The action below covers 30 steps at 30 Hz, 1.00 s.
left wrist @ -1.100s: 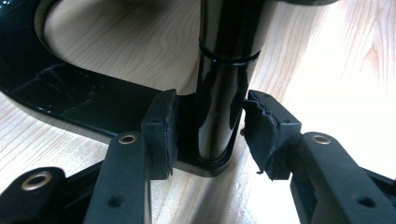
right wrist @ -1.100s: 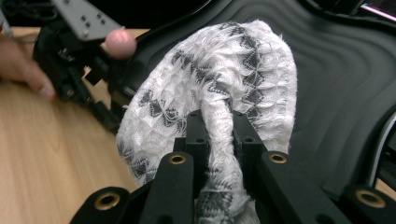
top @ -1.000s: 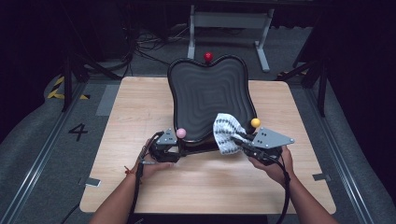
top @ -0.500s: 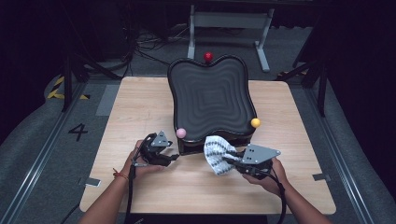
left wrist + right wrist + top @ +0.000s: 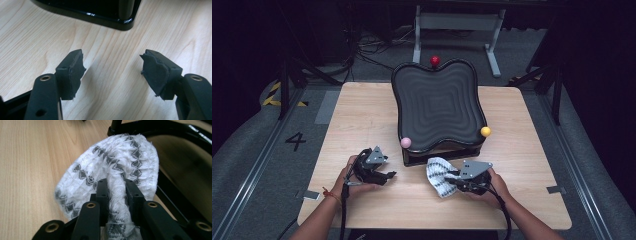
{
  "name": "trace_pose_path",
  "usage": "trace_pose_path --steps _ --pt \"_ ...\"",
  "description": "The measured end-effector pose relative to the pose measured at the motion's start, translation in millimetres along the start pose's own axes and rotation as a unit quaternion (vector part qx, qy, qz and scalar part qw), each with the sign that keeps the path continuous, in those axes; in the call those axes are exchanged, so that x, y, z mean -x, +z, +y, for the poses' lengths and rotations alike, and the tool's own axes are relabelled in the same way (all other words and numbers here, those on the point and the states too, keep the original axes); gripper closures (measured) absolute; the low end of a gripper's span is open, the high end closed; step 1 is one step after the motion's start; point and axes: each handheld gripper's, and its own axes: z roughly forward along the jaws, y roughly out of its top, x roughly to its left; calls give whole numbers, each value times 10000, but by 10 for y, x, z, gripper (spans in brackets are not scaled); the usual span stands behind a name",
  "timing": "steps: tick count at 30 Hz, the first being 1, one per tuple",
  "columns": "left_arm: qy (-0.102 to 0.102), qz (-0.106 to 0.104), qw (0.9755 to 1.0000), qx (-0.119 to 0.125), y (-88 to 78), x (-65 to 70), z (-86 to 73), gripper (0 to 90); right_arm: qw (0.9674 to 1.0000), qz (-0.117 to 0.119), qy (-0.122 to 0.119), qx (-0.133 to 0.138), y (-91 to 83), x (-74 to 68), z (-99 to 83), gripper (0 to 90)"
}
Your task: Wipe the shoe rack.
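White patterned cloth, long axis seemingly along right gripper, jaws pinching it; left gripper jaws spread, empty.

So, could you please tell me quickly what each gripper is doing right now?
Left gripper: open, nothing between its fingers, which have just been opening.
Right gripper: shut on the cloth, grip just easing slightly.

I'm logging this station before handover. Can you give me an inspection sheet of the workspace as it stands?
Surface: wooden table, bare wood in front.
Job's things: white patterned cloth; black wavy tray with red, pink and yellow balls on its rim.
Clutter: nothing seen.
Grippers: left gripper open, jaws just widened, nothing between; right gripper clamps the cloth.
Cables: one trails from each gripper; more on the floor behind.
Surroundings: dark floor, grey metal stand.
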Motion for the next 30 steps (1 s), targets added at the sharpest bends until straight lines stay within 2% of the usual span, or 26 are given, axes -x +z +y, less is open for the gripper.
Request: trace_pose_path --steps 5,7,11,20,30 --pt "-99 -1 9999 84 -1 -2 -31 330 9999 95 -50 -79 61 -12 -36 755" --pt "-163 -39 9998 105 0 -15 -46 327 9998 196 0 -99 74 -18 -47 747" --pt "-389 -90 9990 175 12 -52 -78 295 9992 327 -38 -244 140 -62 -77 724" --pt "-431 -83 9989 151 12 -56 -78 280 9993 313 41 -206 133 -58 -79 670" --pt "-476 -34 9988 133 16 -52 -74 264 9999 58 130 -49 -11 -20 -20 574"
